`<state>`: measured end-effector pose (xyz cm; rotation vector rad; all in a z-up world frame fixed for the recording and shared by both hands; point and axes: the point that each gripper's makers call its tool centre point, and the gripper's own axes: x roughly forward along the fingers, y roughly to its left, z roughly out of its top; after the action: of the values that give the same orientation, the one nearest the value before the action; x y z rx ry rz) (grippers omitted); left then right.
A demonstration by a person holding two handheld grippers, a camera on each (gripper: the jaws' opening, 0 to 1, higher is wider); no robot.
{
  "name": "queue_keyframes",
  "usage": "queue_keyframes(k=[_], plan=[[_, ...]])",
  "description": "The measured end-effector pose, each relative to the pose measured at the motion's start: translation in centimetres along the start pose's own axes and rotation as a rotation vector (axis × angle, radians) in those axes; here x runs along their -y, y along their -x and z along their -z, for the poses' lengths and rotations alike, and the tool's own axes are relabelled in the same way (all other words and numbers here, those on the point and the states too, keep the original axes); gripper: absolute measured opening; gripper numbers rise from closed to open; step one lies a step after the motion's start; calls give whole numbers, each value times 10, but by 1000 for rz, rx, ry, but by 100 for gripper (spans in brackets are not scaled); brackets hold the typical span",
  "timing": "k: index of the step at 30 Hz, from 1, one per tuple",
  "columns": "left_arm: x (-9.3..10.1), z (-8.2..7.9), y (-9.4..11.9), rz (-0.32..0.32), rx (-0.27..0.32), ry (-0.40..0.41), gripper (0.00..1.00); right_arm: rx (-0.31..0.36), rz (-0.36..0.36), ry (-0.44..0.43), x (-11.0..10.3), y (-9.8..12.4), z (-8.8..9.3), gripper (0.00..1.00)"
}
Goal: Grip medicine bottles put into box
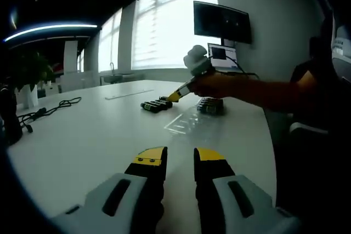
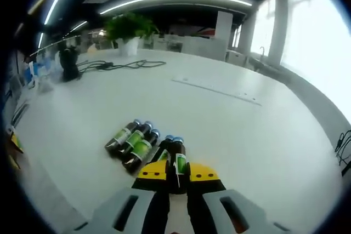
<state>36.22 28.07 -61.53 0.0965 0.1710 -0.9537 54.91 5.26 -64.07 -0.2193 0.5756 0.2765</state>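
Note:
Several dark medicine bottles with green labels and blue caps lie on the white table. Three of them lie side by side, and two more lie just right of those. My right gripper is shut on one of these two, a medicine bottle still lying on the table. The left gripper view shows the right gripper, held by a person's hand, with its tips down at the bottle row. Beside it stands a small box holding bottles. My left gripper is open over bare table with nothing between its fingers.
A clear plastic tray lies in front of the box. Black cables trail at the left of the table. A monitor and laptop stand at the far end. A potted plant and a dark object sit farther off.

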Motion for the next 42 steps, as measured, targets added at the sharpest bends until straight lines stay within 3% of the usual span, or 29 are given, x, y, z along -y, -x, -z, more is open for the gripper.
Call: queue_keyframes(k=[11,25,33,42], plan=[[-1,0,0,1,2,2,14,3,1,-3,-3,5,1,7],[-1,0,0,2,4,2,14,49,7,3,-8,31,-5,7],[0,-1,0,2,8,2,13,105,1,13,-33,69,-11,7],[0,-1,1,2,9,4,14,140,-35,25,-60,95,-12,7]])
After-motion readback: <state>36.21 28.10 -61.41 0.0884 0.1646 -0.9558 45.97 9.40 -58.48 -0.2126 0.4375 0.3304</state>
